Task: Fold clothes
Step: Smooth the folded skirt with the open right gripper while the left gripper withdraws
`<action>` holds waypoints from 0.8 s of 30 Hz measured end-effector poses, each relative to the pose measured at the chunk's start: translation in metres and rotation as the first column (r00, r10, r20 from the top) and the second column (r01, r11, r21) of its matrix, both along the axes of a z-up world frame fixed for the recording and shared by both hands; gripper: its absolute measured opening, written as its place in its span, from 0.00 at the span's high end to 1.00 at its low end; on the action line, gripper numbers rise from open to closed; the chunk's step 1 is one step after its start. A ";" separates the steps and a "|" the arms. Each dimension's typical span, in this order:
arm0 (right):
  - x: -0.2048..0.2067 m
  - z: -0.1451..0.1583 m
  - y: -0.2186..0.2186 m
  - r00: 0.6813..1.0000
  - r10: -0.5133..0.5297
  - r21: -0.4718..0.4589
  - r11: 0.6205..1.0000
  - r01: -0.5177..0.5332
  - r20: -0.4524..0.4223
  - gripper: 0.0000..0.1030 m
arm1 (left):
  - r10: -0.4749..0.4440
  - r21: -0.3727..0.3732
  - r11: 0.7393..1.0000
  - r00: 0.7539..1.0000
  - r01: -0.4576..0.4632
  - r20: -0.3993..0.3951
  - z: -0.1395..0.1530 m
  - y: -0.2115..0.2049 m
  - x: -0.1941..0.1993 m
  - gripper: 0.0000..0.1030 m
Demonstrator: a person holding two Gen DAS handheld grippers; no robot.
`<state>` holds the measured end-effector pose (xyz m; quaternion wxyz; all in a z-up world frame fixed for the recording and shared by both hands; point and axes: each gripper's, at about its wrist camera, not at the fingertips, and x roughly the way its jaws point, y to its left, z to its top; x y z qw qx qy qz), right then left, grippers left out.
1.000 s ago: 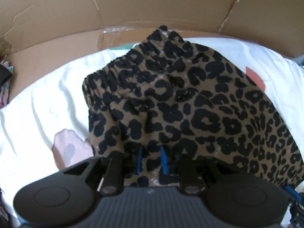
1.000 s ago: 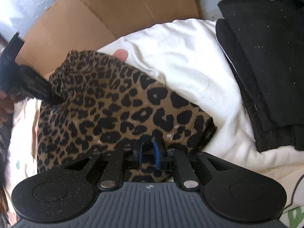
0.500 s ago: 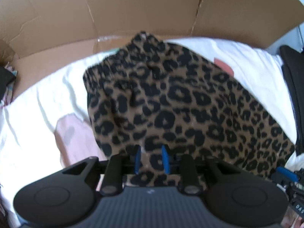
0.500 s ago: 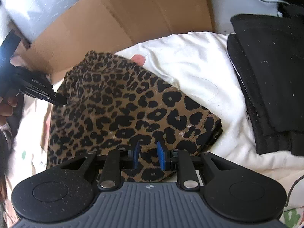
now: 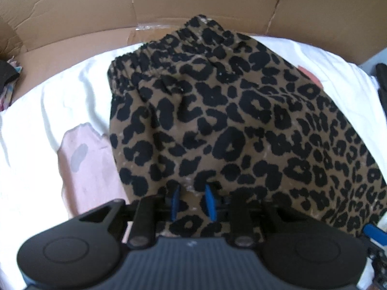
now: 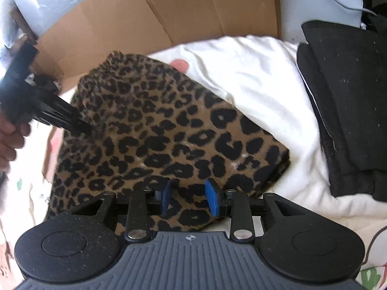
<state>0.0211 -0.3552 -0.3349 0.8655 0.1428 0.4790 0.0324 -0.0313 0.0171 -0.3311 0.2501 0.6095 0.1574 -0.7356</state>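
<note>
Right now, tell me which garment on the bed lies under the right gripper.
The leopard-print garment, patterned brown and black; the plain black clothes lie apart, off to the side.

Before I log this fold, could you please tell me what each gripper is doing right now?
Left gripper: jaws narrow over the leopard-print garment; grip cannot be told.
Right gripper: jaws opening, garment between them, not pinched.

- The near edge of the leopard-print garment [image 5: 241, 125] is hidden behind the left gripper [image 5: 192, 201] body.
- The left gripper's tips [image 6: 79, 129] are blurred against the cloth in the right wrist view.
- The black folded clothes [image 6: 350, 96] are cut off by the right edge.
- A hand [image 6: 9, 137] at the left edge is only partly visible.
</note>
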 end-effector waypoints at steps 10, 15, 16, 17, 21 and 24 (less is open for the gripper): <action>-0.002 0.010 0.014 0.999 0.046 -0.028 0.999 -0.045 0.020 0.63 | 0.051 0.046 0.998 0.995 -0.047 -0.088 0.027 0.024 0.051 0.72; 0.000 0.016 0.034 0.995 0.093 -0.009 0.996 -0.093 0.037 0.63 | 0.025 0.093 0.996 0.995 -0.016 -0.096 0.018 0.041 0.062 0.71; 0.000 0.015 0.039 0.994 0.103 -0.006 0.995 -0.102 0.035 0.63 | 0.026 0.121 0.993 0.995 -0.015 -0.095 0.012 0.046 0.063 0.71; 0.000 0.014 0.044 0.993 0.117 -0.007 0.993 -0.117 0.031 0.63 | 0.022 0.128 0.992 0.997 -0.011 -0.080 0.007 0.050 0.064 0.72; 0.002 0.007 0.060 0.989 0.146 -0.018 0.989 -0.146 0.008 0.63 | 0.042 0.120 0.992 0.997 -0.034 -0.064 -0.008 0.051 0.066 0.73; 0.004 0.008 0.064 0.991 0.133 -0.023 0.991 -0.133 0.000 0.63 | 0.068 0.123 0.991 0.995 -0.058 -0.076 -0.007 0.050 0.068 0.73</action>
